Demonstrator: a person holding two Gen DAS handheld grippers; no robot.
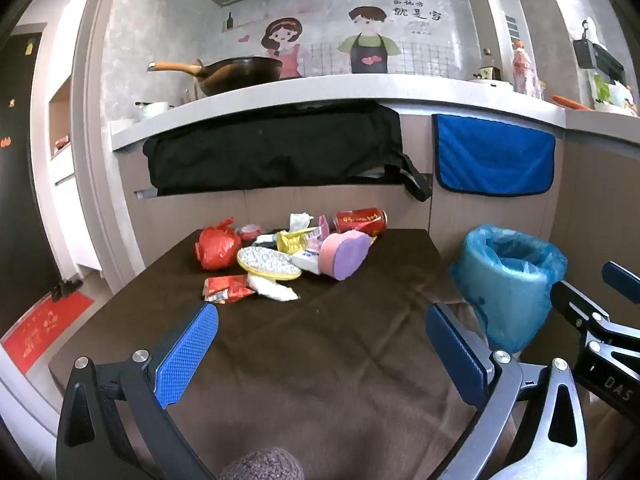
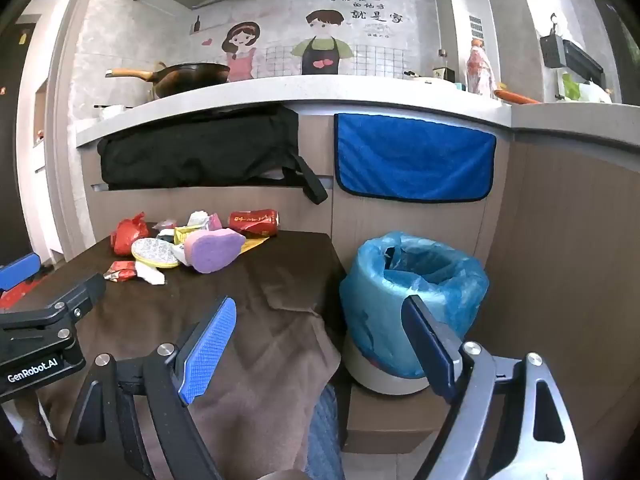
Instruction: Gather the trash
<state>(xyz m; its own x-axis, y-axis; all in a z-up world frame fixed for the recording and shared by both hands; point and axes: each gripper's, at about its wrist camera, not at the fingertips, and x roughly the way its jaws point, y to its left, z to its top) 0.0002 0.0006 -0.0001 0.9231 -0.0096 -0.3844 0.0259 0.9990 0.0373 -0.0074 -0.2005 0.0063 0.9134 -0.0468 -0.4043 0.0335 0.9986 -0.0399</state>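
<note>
A pile of trash lies at the far end of a brown-clothed table [image 1: 340, 340]: a red plastic bag [image 1: 216, 250], a red can [image 1: 362, 220], a purple-pink sponge [image 1: 346, 254], a yellow-rimmed brush [image 1: 268, 264], red wrappers [image 1: 226, 288] and white tissue [image 1: 276, 290]. A bin lined with a blue bag [image 1: 512, 280] stands right of the table; it also shows in the right wrist view [image 2: 416, 296]. My left gripper [image 1: 322, 344] is open and empty over the near table. My right gripper [image 2: 320, 340] is open and empty, between the table edge and the bin.
A kitchen counter [image 1: 320, 92] runs behind the table with a wok [image 1: 236, 74] on it. A black bag [image 1: 272, 152] and a blue towel [image 1: 496, 156] hang below the counter. The cloth [image 2: 272, 352] drapes over the table's near right corner.
</note>
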